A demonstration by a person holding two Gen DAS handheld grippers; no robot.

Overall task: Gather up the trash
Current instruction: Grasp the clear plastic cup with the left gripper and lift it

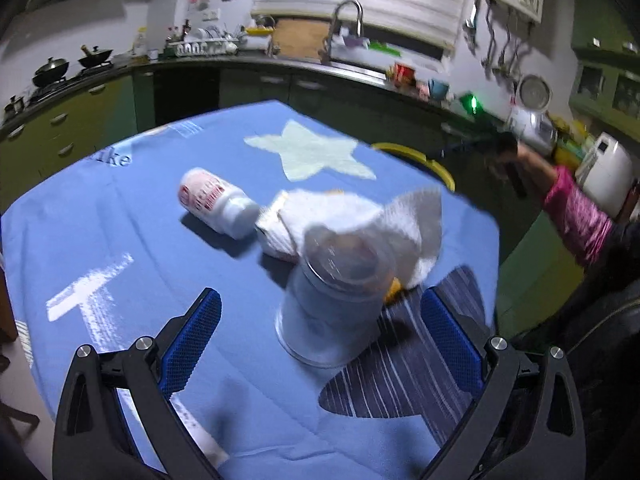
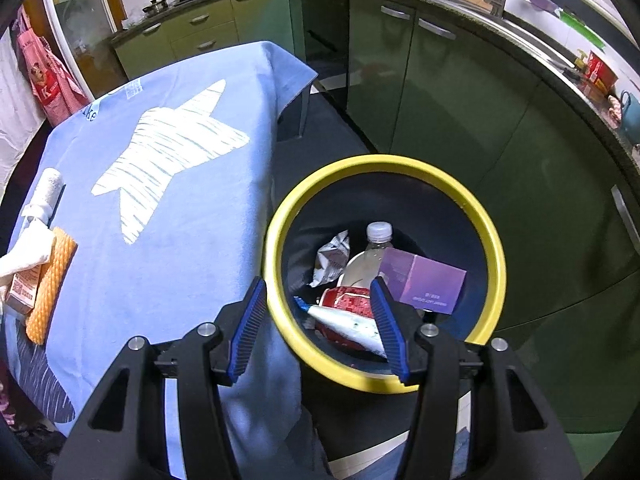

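Left gripper [image 1: 320,320], spread and empty, nears the upturned clear cup [image 1: 332,304] on the table [image 1: 120,220]; a skewed closure could topple it. Right gripper [image 2: 318,328] hangs unclenched, empty, over the yellow-rimmed bin [image 2: 492,240].

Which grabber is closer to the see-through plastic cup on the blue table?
Left. The left gripper is open with the plastic cup just ahead between its fingers. The right gripper is open over the yellow-rimmed bin beside the table.
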